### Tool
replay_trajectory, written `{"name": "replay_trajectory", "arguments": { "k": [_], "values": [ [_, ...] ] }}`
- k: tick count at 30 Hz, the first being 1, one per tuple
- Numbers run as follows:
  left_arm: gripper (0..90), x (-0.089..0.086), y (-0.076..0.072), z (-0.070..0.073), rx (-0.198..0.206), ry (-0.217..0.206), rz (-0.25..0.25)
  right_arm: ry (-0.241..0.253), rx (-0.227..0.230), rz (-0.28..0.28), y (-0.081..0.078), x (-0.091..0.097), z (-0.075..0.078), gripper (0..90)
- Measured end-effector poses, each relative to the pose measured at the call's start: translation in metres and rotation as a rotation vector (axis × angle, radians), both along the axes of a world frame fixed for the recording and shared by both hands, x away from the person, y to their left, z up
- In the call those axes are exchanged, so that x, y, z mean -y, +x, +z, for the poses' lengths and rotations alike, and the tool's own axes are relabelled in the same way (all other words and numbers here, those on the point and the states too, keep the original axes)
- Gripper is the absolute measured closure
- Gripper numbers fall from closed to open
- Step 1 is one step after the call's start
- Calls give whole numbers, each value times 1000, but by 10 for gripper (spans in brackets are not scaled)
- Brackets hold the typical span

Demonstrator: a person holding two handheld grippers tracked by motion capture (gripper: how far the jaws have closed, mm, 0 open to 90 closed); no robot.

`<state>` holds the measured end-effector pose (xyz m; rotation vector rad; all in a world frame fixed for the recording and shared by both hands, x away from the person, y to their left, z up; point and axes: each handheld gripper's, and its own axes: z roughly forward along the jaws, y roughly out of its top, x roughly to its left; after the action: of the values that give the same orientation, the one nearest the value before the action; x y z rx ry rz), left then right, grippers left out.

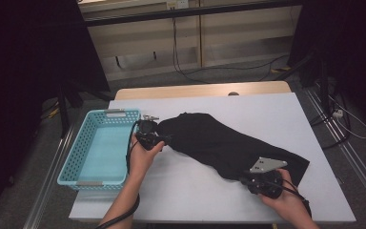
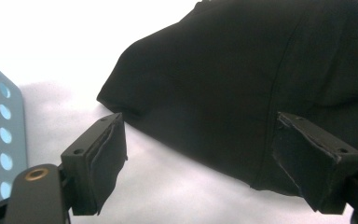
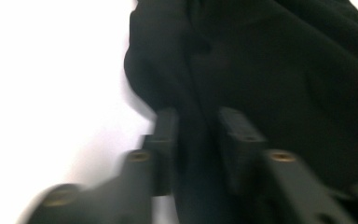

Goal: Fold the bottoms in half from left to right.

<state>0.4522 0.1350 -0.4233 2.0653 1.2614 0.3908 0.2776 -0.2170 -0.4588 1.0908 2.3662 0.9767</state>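
Two grippers work a black garment (image 1: 228, 145) that lies crumpled across the white table (image 1: 181, 191), just right of the turquoise basket (image 1: 97, 148). At its left end the left gripper (image 2: 205, 158) stands wide open, cloth edge between the jaws but not pinched; at the near right end the right gripper (image 3: 198, 140) has its jaws narrowed on a fold. Judged so, this is the grasping step before folding or lifting, and the left jaws must next close on the hem.

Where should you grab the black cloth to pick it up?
Best at its two ends, I think. The black cloth lies long and slanted across the table, so each end edge sticks out. Come in low from the basket side with the left gripper, and from the near right corner with the right gripper.
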Motion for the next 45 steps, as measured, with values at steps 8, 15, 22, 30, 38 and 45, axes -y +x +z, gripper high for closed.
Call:
{"name": "replay_trajectory", "arguments": {
  "k": [8, 15, 22, 30, 38, 45],
  "values": [
    [183, -1, 1, -2, -11, 12, -8, 9, -28, 10, -1, 10, 6, 864],
    [179, -2, 4, -10, -39, 16, 51, 56, -39, 33, -23, 31, 12, 862],
    [275, 0, 12, -20, -57, 10, 93, 111, -11, -5, -21, 32, 12, 558],
    [568, 6, 20, -25, -75, 6, 110, 176, 25, -69, -18, 37, 16, 325],
    [871, 9, 26, -22, -102, 4, 88, 183, 18, -118, -14, 41, 14, 269],
    [888, -4, 36, -4, -78, -13, 140, 192, 31, -164, -12, 51, 16, 234]
  ]
}}
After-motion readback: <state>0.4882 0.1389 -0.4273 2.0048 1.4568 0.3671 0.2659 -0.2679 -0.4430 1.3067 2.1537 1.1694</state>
